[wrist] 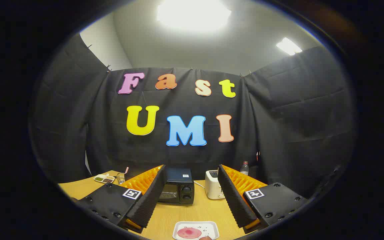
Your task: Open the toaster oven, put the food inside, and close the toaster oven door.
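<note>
gripper held wide over the table

gripper (191, 186) fingers are spread apart, nothing clamped. beyond them, on the wooden table (78, 188), the toaster oven (178, 189) is seen door closed, a white toaster (213, 189) beside it. between the fingers, a white tray (212, 226) holds pink food (188, 233).

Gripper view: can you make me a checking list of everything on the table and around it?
Surface: light wooden table, bare in the middle.
Job's things: black toaster oven with two knobs, door shut, beyond the tongs; white rectangular tray holding a round pink slice of food, near and between the fingers.
Clutter: white pop-up toaster beside the oven; clear plastic bottle with a red cap behind it; small white dish with dark fillings and a clear glass at the far corner.
Tongs: open, fingers wide apart, holding nothing.
Cables: white cord between oven and toaster.
Surroundings: black cloth wall, white ceiling with lights.
</note>
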### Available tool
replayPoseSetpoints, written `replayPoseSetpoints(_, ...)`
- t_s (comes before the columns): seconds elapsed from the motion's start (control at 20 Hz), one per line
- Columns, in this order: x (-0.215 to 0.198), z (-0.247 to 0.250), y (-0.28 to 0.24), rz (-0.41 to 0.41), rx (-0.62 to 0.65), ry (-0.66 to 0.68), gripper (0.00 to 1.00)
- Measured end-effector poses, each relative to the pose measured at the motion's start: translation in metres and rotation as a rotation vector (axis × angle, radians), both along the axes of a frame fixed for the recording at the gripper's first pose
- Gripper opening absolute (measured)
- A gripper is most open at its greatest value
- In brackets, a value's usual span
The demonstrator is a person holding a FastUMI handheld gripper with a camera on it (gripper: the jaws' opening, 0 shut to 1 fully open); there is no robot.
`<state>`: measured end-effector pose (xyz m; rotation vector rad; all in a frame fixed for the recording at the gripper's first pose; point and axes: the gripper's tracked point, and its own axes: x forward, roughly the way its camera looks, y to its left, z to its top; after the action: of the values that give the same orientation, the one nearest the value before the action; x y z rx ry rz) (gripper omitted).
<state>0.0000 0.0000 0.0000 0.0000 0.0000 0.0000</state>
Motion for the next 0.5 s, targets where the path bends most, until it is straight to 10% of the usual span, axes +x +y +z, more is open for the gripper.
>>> replayPoseSetpoints(0.5,0.006,-0.011,0.007,0.004,0.008,0.017,0.97)
